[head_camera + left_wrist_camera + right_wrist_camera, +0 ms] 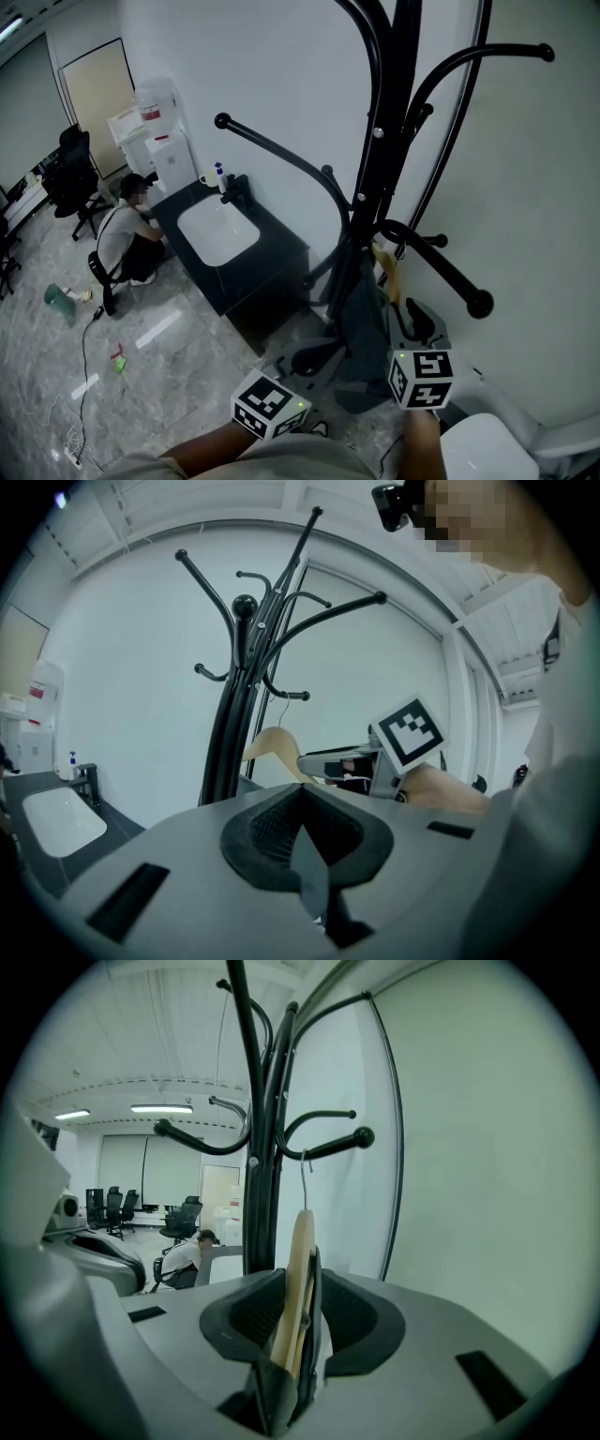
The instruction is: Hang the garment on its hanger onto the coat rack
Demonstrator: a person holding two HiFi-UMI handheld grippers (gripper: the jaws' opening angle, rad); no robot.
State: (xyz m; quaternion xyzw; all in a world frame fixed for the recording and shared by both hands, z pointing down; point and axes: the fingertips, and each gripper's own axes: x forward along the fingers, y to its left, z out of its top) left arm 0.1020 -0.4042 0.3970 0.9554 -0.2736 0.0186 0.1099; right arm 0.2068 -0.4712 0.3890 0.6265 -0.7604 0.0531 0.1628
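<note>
Closest to the head camera were two marker cubes: the left cube point(270, 405) on the left gripper point(302, 827) and the right cube point(420, 377) on the right gripper point(295, 1316). The left gripper's jaws stood together with nothing between them. The right gripper's jaws stood narrow, with one wooden hanger point(302, 1241) between them and the pads close against both its sides. The hanger's wire hook point(304, 1180) reached up to a ball-ended arm point(337, 1140) of the one black coat rack point(403, 112); I could not tell if the hook rested on it. One dark grey garment point(361, 328) hung from the hanger, just beside the rack's pole and above the floor. Further away stood one black counter point(272, 272) with one white sink point(217, 232) in it. One person point(127, 234) crouched beside the counter. One white water dispenser point(159, 131) stood against the wall behind it.
</note>
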